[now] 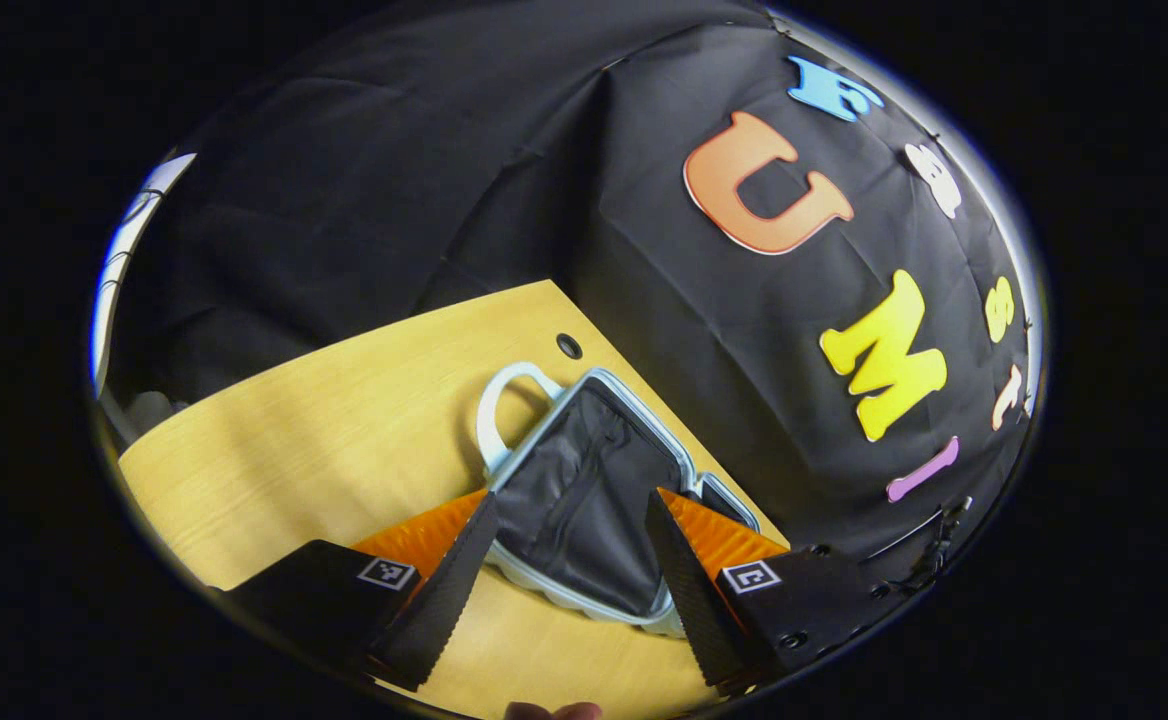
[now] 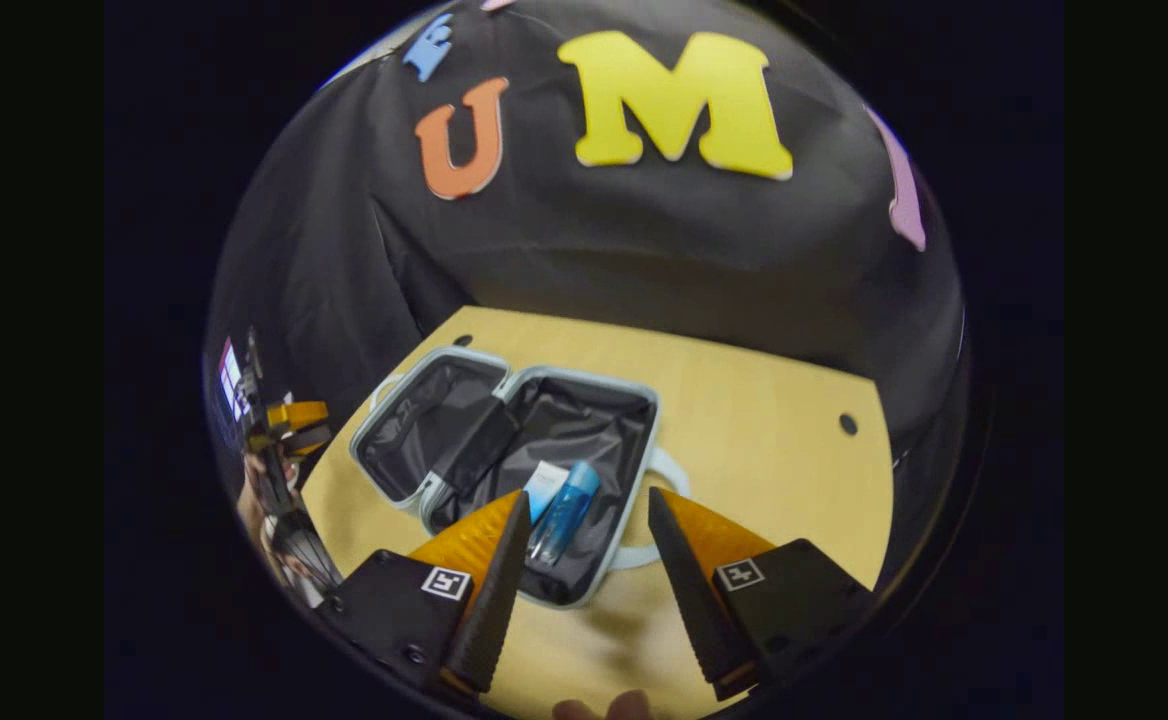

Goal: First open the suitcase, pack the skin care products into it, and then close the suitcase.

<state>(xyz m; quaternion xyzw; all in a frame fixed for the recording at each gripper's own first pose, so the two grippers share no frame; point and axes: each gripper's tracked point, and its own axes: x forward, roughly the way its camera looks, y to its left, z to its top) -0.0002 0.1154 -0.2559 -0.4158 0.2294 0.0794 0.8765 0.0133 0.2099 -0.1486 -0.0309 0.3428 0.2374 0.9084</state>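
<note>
Right gripper view: suitcase (image 2: 504, 450) lying wide open on the table (image 2: 764, 440), both dark-lined halves facing up, hinge running between them. Resting in the right half, near its front edge: a blue bottle (image 2: 564, 520) and, touching its left side, a white tube (image 2: 545, 488). Handle (image 2: 669, 500) sticking out at the right of the case. Right gripper (image 2: 584, 540) hovering above the near edge of the case, fingers spread apart and gripping nothing. Left gripper (image 2: 289, 425) showing farther off at the left edge, held by a hand; finger state impossible to tell there.

Left gripper view: looking down at one open half of the suitcase (image 1: 584, 490), its handle (image 1: 504, 410) pointing to the far side. Left gripper (image 1: 569, 555) hanging over that half, fingers wide apart, holding nothing. Table (image 1: 344, 420) stretching to the left, a small dark hole (image 1: 569, 346) near its far corner.
</note>
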